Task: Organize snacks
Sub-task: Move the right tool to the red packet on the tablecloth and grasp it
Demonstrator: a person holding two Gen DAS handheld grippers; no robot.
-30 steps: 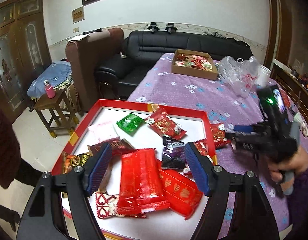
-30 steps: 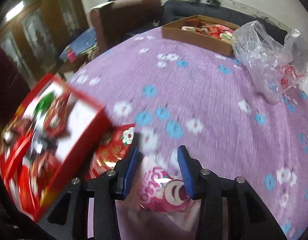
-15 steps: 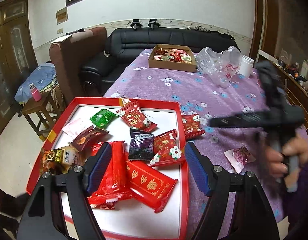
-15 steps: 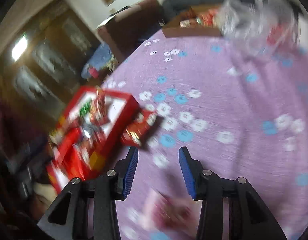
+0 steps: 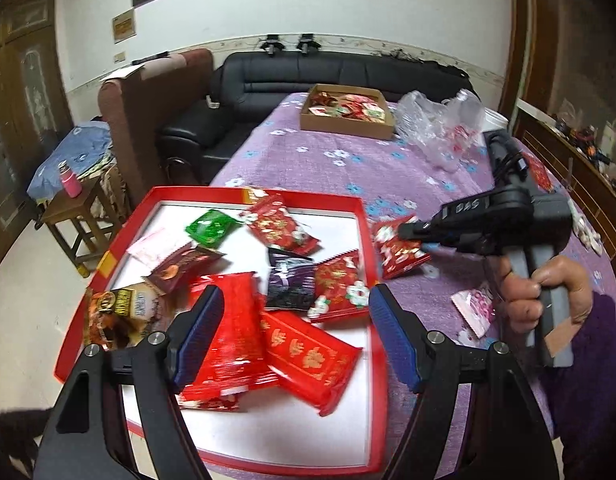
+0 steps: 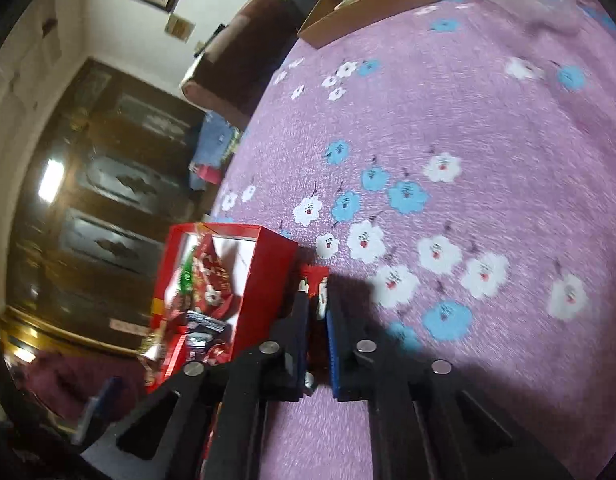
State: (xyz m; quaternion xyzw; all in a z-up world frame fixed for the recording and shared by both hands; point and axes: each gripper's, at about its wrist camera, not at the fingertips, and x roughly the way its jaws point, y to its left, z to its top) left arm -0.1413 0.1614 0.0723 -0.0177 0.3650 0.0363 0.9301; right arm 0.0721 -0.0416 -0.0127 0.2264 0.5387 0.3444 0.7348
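The right tongs (image 6: 316, 330) are clenched on a red foil snack packet with white flowers (image 6: 313, 280), which lies on the bench covered by a purple cloth with blue and white flowers (image 6: 487, 128), just beside the outer wall of the shallow red cardboard tray with a white floor (image 5: 365, 236), at its 3 o'clock side. The left tongs (image 5: 296, 338) are released and hover above the tray, grasping nothing. Inside the tray lie many packets, among them a green foil packet (image 5: 210, 226) at 11 o'clock. A pink packet (image 5: 475, 308) lies on the cloth near the person's right hand (image 5: 547, 296). A brown cardboard box (image 5: 347, 114) stands at 12 o'clock.
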